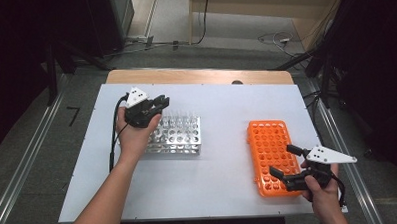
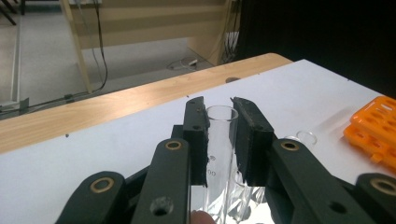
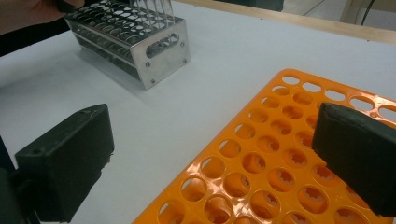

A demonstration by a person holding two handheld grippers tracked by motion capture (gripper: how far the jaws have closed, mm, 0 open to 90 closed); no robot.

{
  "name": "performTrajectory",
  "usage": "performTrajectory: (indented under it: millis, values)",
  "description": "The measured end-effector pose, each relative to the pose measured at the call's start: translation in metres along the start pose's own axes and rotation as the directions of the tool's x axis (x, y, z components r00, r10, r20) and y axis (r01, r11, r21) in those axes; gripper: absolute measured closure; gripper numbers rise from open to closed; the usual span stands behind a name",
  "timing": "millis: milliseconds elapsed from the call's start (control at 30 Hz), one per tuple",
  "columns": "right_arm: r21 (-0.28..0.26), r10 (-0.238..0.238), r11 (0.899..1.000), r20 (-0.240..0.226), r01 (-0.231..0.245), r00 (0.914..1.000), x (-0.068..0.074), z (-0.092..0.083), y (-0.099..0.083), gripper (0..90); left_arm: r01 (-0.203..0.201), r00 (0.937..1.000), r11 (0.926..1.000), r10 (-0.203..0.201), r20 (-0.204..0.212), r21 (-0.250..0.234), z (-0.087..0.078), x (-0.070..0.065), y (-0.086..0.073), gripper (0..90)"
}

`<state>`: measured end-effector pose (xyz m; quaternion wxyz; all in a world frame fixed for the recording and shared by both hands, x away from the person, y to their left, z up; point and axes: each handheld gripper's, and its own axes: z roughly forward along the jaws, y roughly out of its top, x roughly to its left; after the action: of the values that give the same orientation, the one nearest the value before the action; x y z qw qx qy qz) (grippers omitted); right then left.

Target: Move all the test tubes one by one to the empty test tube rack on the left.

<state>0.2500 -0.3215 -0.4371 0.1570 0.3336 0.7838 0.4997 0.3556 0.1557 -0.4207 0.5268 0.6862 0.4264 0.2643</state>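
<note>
From my seat, the shiny metal test-tube rack (image 1: 176, 136) stands left of centre on the white tabletop (image 1: 221, 106), with clear glass tubes (image 1: 179, 118) upright in its far rows. The orange plastic perforated rack (image 1: 272, 154) lies to the right and nearer me, well apart from it. A bare wooden table edge (image 1: 200, 76) runs along the far side.

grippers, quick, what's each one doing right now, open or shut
Left gripper: shut on a glass tube above the metal rack.
Right gripper: open, holding nothing, over the orange rack.
</note>
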Motion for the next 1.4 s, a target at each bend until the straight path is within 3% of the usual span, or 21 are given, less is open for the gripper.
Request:
performTrajectory:
  millis: [400,633,933,1133,1400]
  values:
    - [0.002,-0.001,1.0,-0.004,0.001,1.0,0.001,0.001,0.0,0.0,-0.011,0.9998,0.9993,0.011,-0.015,0.035,-0.001,-0.002,-0.007,75.4]
    - [0.003,0.001,1.0,-0.007,-0.001,1.0,0.001,0.001,-0.001,0.0,-0.039,0.999,0.9972,0.04,-0.019,0.063,0.0,-0.006,-0.009,75.4]
    - [0.002,0.006,1.0,-0.008,-0.006,1.0,0.001,0.001,-0.001,0.0,-0.018,0.9994,0.9957,0.021,-0.027,0.09,0.001,-0.005,-0.011,75.3]
    - [0.003,0.004,1.0,-0.009,-0.004,1.0,0.001,0.002,-0.001,0.0,-0.035,0.9988,0.9906,0.039,-0.03,0.132,0.004,-0.007,-0.015,75.2]
    - [0.008,0.006,1.0,-0.007,-0.006,1.0,0.0,0.002,-0.001,0.0,-0.017,0.9994,0.9844,0.022,-0.027,0.175,0.007,-0.005,-0.017,74.9]
